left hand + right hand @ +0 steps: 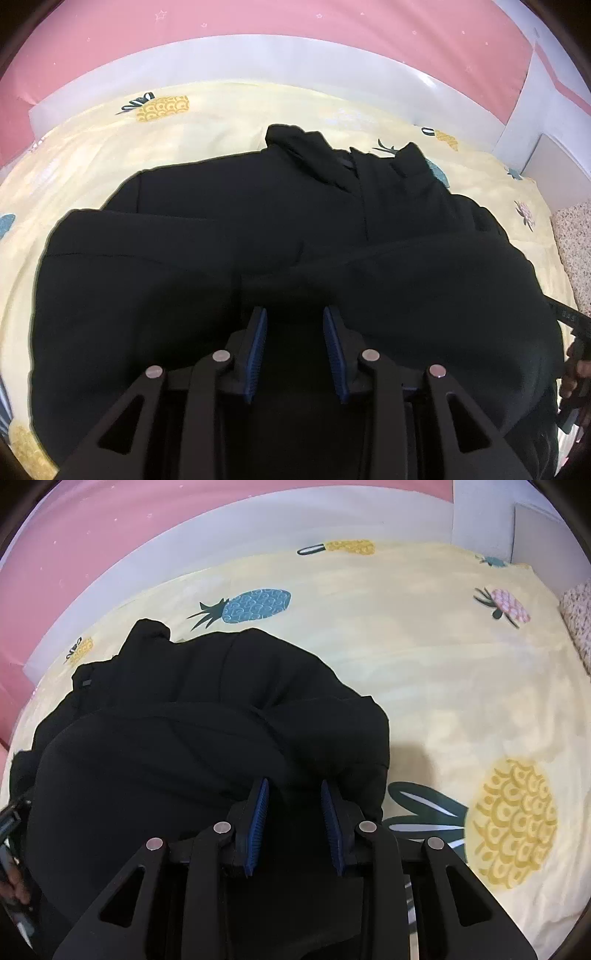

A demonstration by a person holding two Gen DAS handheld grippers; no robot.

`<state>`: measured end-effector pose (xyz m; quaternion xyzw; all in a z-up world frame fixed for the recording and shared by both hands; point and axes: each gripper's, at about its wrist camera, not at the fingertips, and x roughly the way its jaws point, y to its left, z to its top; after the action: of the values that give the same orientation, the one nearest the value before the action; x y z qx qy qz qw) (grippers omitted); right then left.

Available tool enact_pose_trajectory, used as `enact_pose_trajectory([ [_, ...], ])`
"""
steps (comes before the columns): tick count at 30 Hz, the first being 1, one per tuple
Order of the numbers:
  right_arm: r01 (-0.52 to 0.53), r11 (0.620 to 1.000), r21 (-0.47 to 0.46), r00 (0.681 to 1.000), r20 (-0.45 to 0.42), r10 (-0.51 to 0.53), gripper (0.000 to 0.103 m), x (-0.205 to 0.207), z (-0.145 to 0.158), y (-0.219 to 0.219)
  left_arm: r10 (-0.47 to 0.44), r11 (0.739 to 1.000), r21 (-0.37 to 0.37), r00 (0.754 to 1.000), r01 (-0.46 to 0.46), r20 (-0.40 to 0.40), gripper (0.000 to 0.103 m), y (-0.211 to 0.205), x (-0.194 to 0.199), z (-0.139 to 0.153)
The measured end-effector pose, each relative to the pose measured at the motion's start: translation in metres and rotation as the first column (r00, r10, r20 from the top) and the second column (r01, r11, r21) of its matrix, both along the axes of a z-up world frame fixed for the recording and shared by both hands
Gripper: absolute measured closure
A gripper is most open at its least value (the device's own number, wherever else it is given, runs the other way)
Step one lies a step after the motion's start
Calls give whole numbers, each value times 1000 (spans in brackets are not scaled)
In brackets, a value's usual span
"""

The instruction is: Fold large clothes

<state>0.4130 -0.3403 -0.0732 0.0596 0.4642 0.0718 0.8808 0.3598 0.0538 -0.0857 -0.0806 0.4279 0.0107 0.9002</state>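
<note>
A large black padded jacket (258, 229) lies on a yellow pineapple-print bed sheet (92, 158), its collar at the far end. My left gripper (294, 314) has its blue pads apart with black fabric bunched between them at the near hem. In the right wrist view the jacket (184, 720) fills the left half. My right gripper (293, 786) also has its pads apart around a thick fold of the jacket's near right edge. Whether either grips the cloth is unclear. The other gripper shows at the right edge of the left wrist view (576, 332).
The sheet (443, 664) spreads bare to the right of the jacket. A white bed frame (258, 59) and a pink wall (295, 18) run along the far side. A speckled cushion (580, 613) lies at the far right.
</note>
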Motion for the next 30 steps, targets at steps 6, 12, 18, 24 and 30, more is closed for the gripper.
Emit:
enact_pose_trajectory([
  [6, -32, 999, 20, 994, 101, 30, 73, -58, 44, 0, 19, 999, -26, 1000, -19, 12, 72, 10, -33, 19],
  [12, -88, 996, 11, 994, 64, 87, 73, -99, 26, 15, -29, 999, -27, 999, 30, 39, 72, 3, -91, 17],
  [18, -69, 998, -11, 998, -11, 69, 72, -83, 6, 24, 4, 1000, -11, 1000, -4, -17, 69, 3, -74, 5],
  [24, -69, 997, -21, 997, 30, 70, 72, -120, 38, 23, 17, 1000, -11, 1000, -17, -18, 70, 5, -110, 33],
  [30, -88, 996, 8, 991, 98, 86, 71, -195, 76, 30, 14, 999, -40, 1000, -15, -9, 70, 0, -180, 58],
])
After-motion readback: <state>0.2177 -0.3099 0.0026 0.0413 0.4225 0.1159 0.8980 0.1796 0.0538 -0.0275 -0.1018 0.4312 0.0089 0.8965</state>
